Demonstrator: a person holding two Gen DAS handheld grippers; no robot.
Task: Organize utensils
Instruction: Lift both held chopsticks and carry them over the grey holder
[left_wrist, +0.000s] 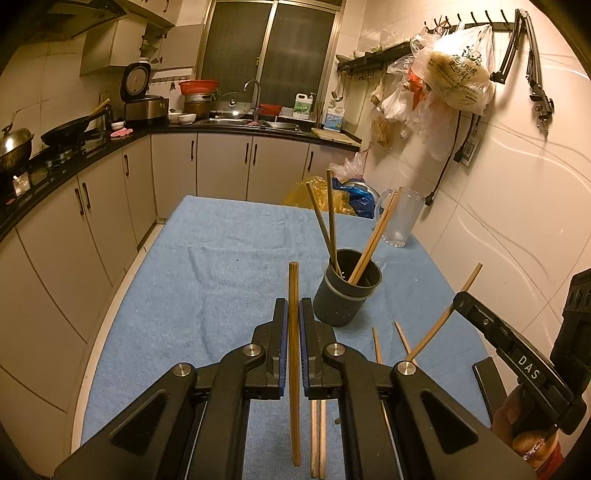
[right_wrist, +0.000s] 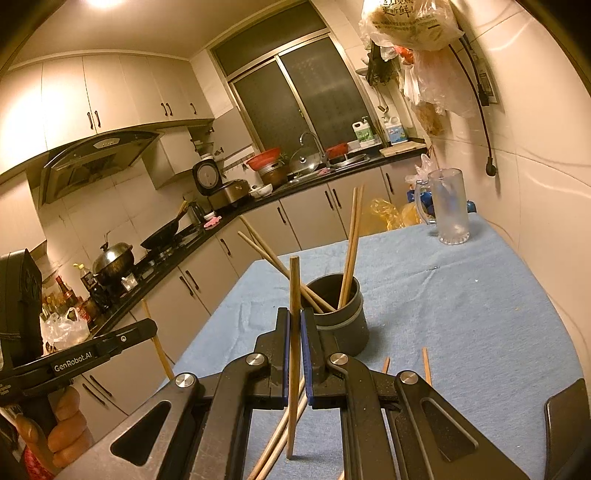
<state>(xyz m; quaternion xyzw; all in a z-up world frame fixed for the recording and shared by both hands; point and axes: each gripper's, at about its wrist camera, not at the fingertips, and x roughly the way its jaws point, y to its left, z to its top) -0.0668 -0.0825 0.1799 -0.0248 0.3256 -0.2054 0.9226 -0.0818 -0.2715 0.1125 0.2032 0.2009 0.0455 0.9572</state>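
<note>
A dark grey utensil cup (left_wrist: 345, 295) stands on the blue cloth with several wooden chopsticks (left_wrist: 332, 225) leaning in it; it also shows in the right wrist view (right_wrist: 341, 317). My left gripper (left_wrist: 293, 306) is shut on one chopstick (left_wrist: 294, 354), held upright just left of the cup. My right gripper (right_wrist: 294, 317) is shut on another chopstick (right_wrist: 294, 332), upright, just in front of the cup. The right gripper also shows at the right of the left wrist view (left_wrist: 461, 297) with its chopstick (left_wrist: 443, 317). Loose chopsticks (left_wrist: 376, 345) lie on the cloth.
A blue cloth (left_wrist: 221, 280) covers the table. A frosted glass mug (left_wrist: 400, 218) stands at the far right corner, near the tiled wall (left_wrist: 517, 206). Plastic bags (left_wrist: 332, 195) sit beyond the table's far edge. Kitchen cabinets (left_wrist: 96, 221) run along the left.
</note>
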